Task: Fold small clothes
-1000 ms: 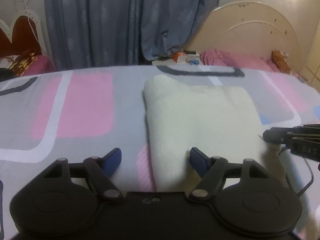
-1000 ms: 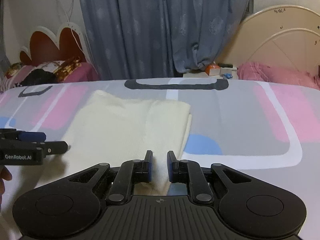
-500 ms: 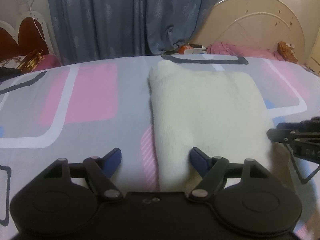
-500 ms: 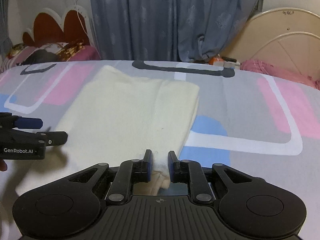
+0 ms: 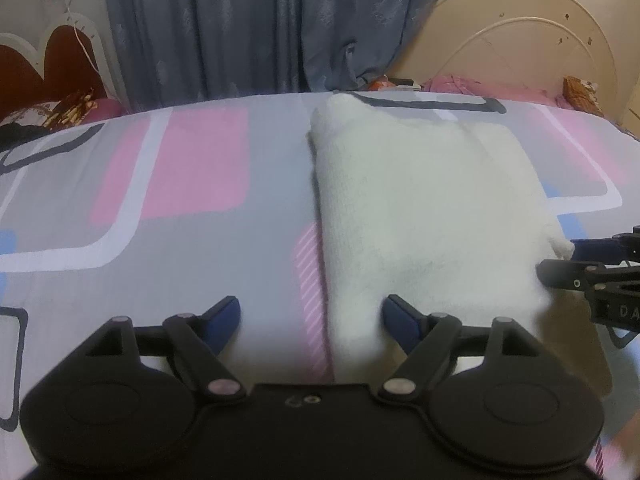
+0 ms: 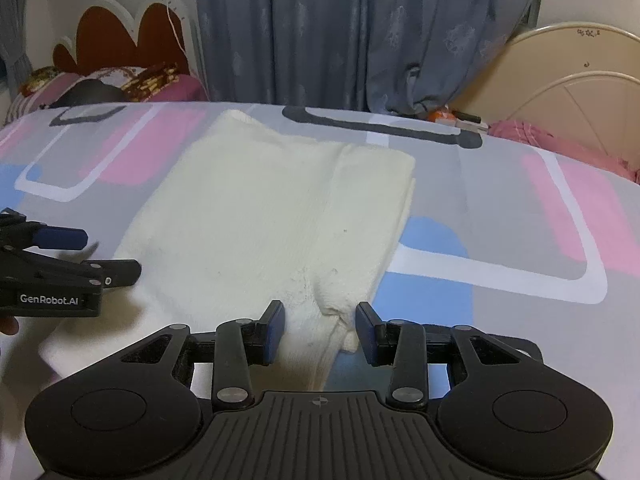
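The cream knitted garment (image 6: 264, 224) lies flat on the bedcover (image 6: 500, 240), already folded into a long panel, with its near right corner bunched between the fingers of our right gripper (image 6: 320, 328). That gripper is open to a middle width and its pads stand on both sides of the corner without pressing it, so we judge that it holds nothing for now. Our left gripper (image 5: 310, 314) is open wide; its right finger (image 5: 400, 316) rests over the near left edge of the cloth and its left finger is over the bare bedcover, so it holds nothing too. We think the step in hand is to take the near hem with both grippers and fold it toward the far end. To do it well, we should close each gripper on all layers of the corner together, lift both corners to the same height, and lay the hem down parallel to the far edge, so that no wrinkle stays inside. We count 1 garment, 2 grippers, and 1 grey curtain (image 6: 360, 32) behind the bed.
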The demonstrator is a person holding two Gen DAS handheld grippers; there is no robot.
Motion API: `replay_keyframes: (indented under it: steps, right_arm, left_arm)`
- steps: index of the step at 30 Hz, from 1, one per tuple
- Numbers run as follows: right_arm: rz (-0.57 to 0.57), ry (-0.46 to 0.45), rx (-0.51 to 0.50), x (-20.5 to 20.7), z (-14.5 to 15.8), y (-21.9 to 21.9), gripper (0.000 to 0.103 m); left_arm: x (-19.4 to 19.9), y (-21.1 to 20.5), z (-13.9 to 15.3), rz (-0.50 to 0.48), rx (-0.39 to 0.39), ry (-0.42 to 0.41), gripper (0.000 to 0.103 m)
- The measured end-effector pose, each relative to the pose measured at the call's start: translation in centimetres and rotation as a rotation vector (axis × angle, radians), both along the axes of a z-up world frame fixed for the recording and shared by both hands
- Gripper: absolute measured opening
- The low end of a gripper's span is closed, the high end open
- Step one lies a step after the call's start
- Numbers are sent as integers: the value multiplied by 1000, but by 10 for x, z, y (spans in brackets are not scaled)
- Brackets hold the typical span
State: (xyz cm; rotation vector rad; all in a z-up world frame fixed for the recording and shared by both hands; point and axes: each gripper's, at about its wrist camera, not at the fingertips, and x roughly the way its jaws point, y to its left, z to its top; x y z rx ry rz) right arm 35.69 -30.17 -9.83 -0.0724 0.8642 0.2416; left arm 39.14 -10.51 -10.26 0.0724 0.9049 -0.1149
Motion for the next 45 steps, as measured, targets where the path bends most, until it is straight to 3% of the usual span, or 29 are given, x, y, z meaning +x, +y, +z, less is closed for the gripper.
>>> replay_keyframes:
  steps: [7,14,22,23,24,25,28,35,36,37,38,40,42,45]
  right_arm:
    - [9,6,5,-3,2,-3,40]
    - [0,31,125,-39,2,-22,39]
    - [10,95,190,-48,-11,-16,39]
    - [13,92,188,-49,-11,-15,37]
    - [23,90,192,-49,-10,-14,27]
    - [33,87,196,-49,-10,-14,7]
    - [47,77,178,-54,-7,-12,7]
    - [87,139,81,-61,-7,-5,7]
    - [80,120,84,-62,-1,-8,7]
    - [57,80,100,-65,7,-14,7]
    - [32,33,130,-66,15,-21,7]
    - [-15,-25,188,-63,23,-30,7]
    - [-25,-33,211,-58,19,-28,7]
    - [16,98,129,-47,-14,-11,7]
  left_arm:
    - [-7,1,7,-17,8,-3,75]
    - [-30,13,11,-52,-89,34,60]
    - [-41,12,1,-70,-49,43,59]
    - [-42,13,1,-71,-52,45,58]
    - [-41,14,1,-78,-57,50,51]
    - [-41,13,0,-88,-55,55,49]
    - [-46,9,0,-123,7,53,49]
    - [-63,18,5,-143,20,59,53]
    - [-65,23,12,-130,-2,28,64]
    - [-66,27,18,-101,-28,-18,83]
    - [-67,31,22,-76,-49,-50,87]
    - [-59,32,21,-60,-92,-32,72]
    - [-51,26,6,-68,-94,38,67]
    - [-52,20,-7,-77,-33,48,76]
